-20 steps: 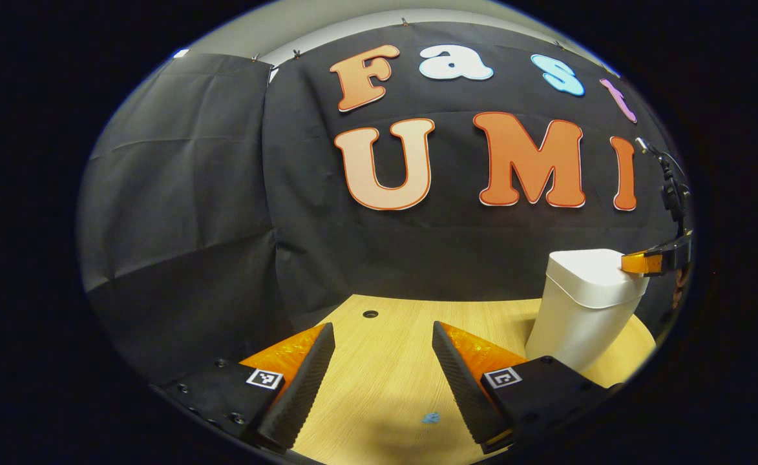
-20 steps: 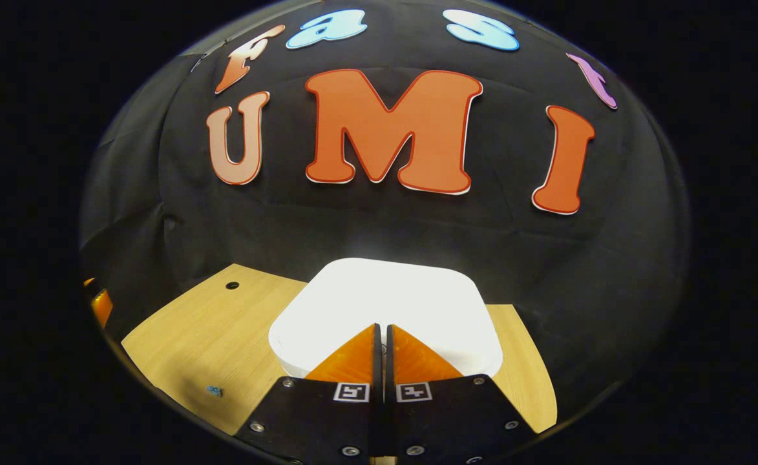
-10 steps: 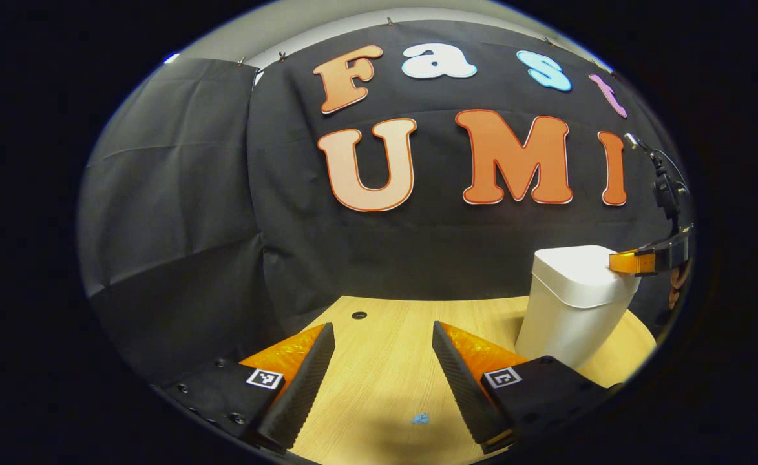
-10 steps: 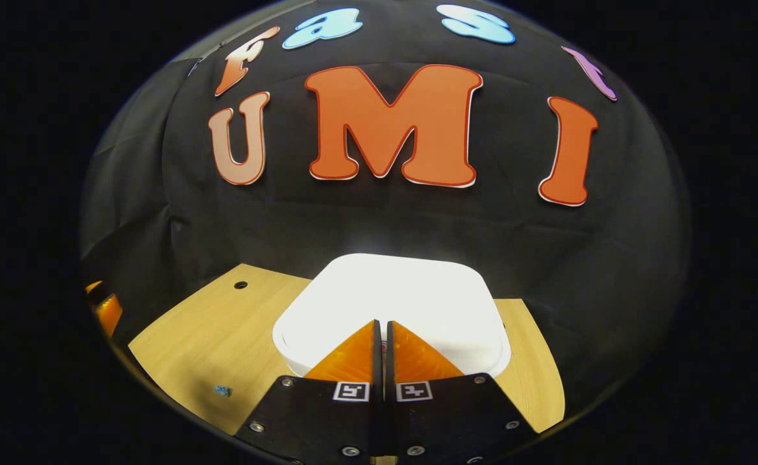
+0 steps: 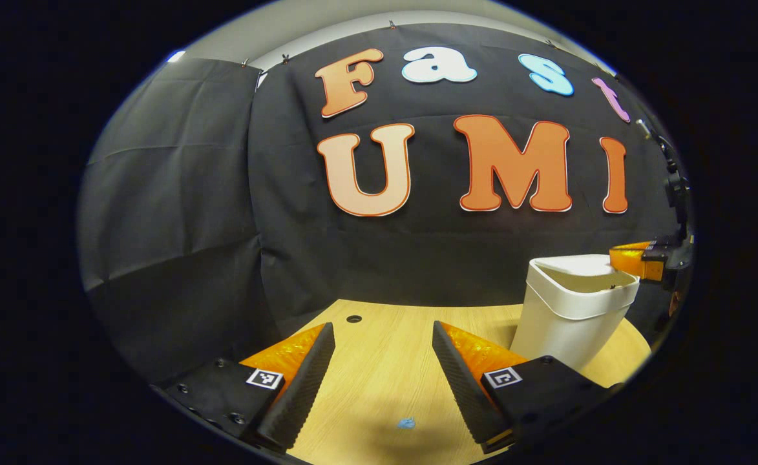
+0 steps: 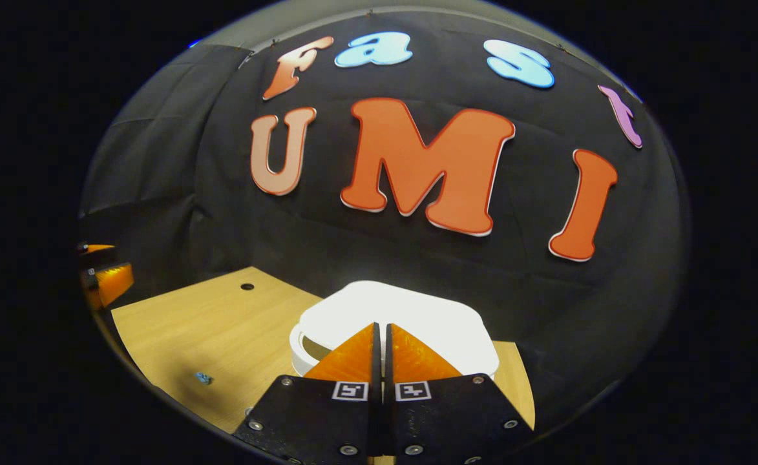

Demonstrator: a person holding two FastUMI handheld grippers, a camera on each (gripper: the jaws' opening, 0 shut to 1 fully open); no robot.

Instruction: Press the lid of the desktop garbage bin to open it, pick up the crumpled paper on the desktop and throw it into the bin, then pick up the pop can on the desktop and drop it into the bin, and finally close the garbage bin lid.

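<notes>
The pale wooden round-edged tabletop [image 5: 385, 361] carries the white plastic desktop garbage bin [image 5: 566, 320] at its far right in the left gripper view. The bin's white rounded-square lid [image 6: 411, 316] stands ajar: a dark gap shows under its near-left edge in the right gripper view, and in the left gripper view the mouth of the bin shows as a shadowed hollow below the rim.

The right gripper [image 6: 382, 332] is just above the lid's near edge with its fingers pressed together and nothing between them; whether the tips touch the lid I cannot tell. The left gripper [image 5: 382, 361] hangs low over the near left of the table with its fingers spread wide and empty.

A small blue scrap [image 5: 406, 423] lies on the wood between them. I can make out no crumpled paper or pop can on the table here.

A lid partly up under pressed tips fits either the opening press or the closing one. If opening, the tips must lift clear so the lid can swing up; if closing, they must push down until it seats.
</notes>
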